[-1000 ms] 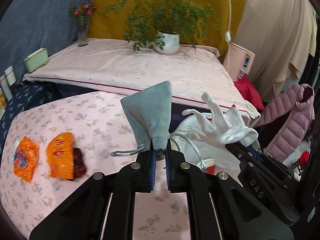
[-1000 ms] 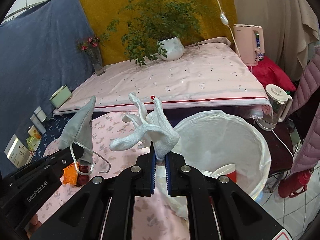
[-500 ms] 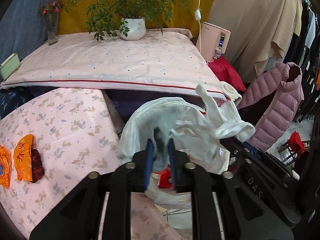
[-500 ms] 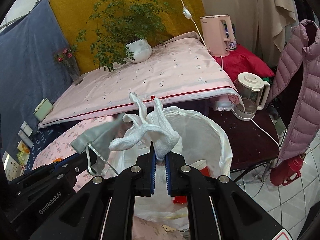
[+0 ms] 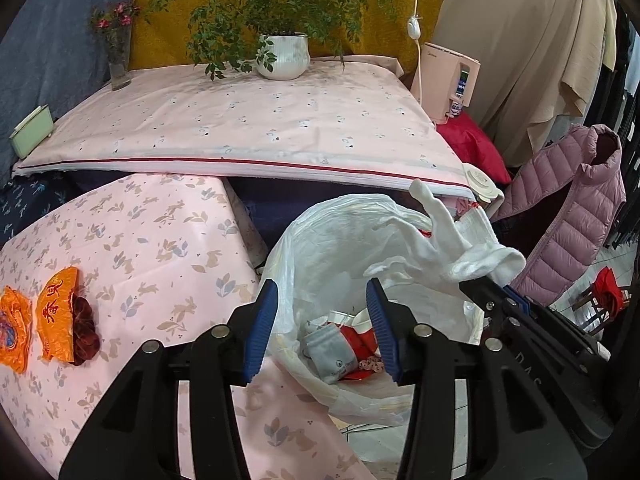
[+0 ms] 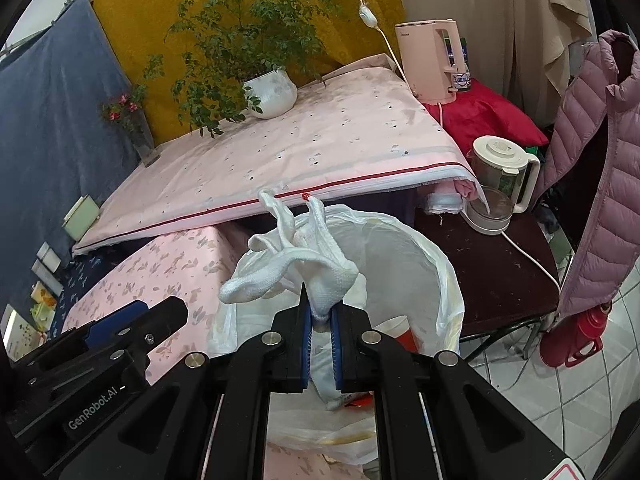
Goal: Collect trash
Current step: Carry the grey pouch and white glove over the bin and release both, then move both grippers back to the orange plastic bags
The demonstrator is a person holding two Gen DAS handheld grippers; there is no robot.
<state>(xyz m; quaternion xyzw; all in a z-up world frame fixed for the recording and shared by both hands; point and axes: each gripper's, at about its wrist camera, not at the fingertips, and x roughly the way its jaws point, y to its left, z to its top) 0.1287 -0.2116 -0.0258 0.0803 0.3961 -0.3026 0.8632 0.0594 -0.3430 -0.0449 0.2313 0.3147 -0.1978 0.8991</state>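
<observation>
Now, table [image 5: 132,240]: pink leaf-print cloth, two orange wrappers [image 5: 56,320] near its left edge.
Bin bag [image 5: 320,240]: white liner, mouth open beside the table.
Left gripper [image 5: 322,324]: jaws opening above the bag, nothing between them.
Right gripper [image 6: 320,344]: clamped on a white glove [image 6: 316,272] over the bag.
Grey pouch [image 5: 330,354]: lying inside the bag among red scraps.

We log: glove [image 6: 320,276] white; bin liner [image 5: 320,240] translucent white; pouch [image 5: 332,354] grey; wrappers [image 5: 56,316] orange w/ red print; desk [image 5: 160,240] cloth pink, leaf/rabbit motif; gripper pads [image 5: 262,328] blue; jacket [image 5: 568,224] mauve.
</observation>
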